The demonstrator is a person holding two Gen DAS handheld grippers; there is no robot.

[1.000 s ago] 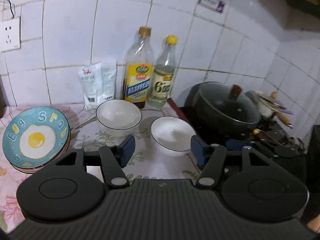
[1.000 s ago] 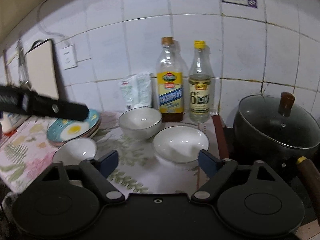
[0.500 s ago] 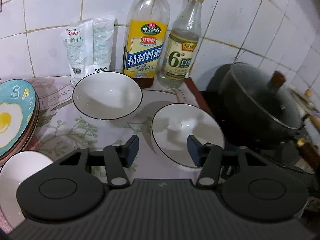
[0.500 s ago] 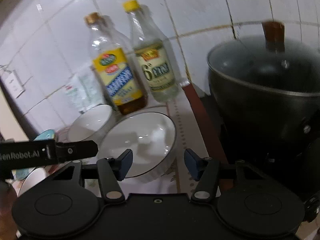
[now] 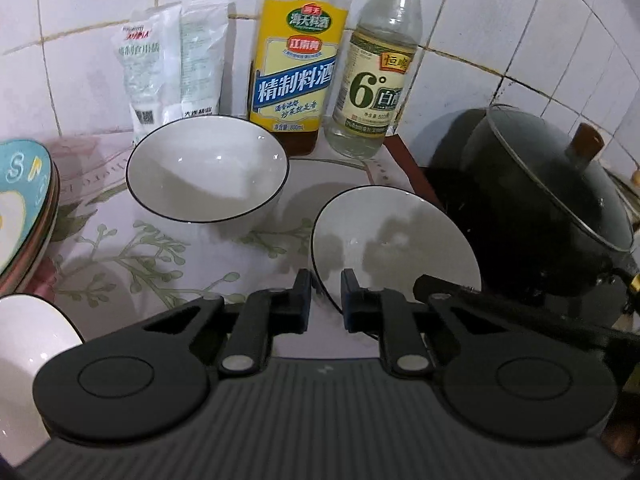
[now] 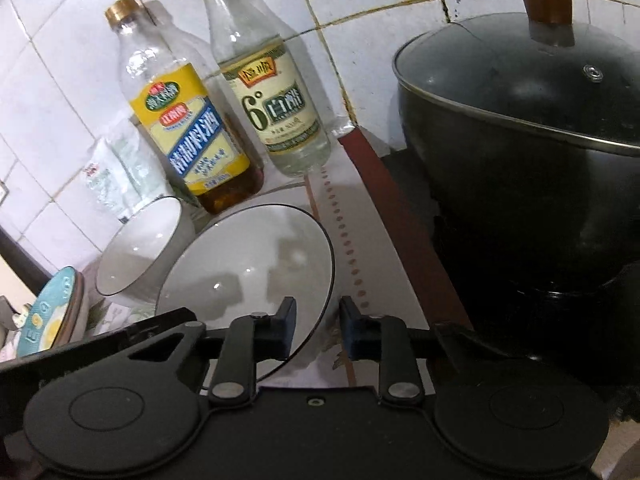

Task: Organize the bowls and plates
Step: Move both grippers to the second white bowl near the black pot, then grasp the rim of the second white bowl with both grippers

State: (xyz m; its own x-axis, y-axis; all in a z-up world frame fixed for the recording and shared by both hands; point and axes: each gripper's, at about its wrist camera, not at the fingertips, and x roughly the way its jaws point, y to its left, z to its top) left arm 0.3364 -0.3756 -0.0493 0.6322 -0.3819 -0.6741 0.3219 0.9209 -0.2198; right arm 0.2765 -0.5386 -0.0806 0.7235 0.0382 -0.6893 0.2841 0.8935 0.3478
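**A:** Where is the bowl (image 5: 400,232)?

**B:** On the bench (image 5: 180,256), just beside the pot (image 5: 540,208). Another bowl (image 5: 208,168) sits farther from the pot, and the plates (image 5: 24,200) are farthest.

**A:** How will it feel?

**B:** I think hard, smooth and a bit heavy. It could slip, and it would break if you dropped it. The thin rim is the best place to hold.

**A:** What are your tools doing?

**B:** Your left tool (image 5: 326,300) is squeezed on the rim on the side away from the pot, one jaw inside and one outside. Your right tool (image 6: 318,320) pinches the rim on the pot side the same way. Both tools point down at a slant, and your right one is tipped sideways.
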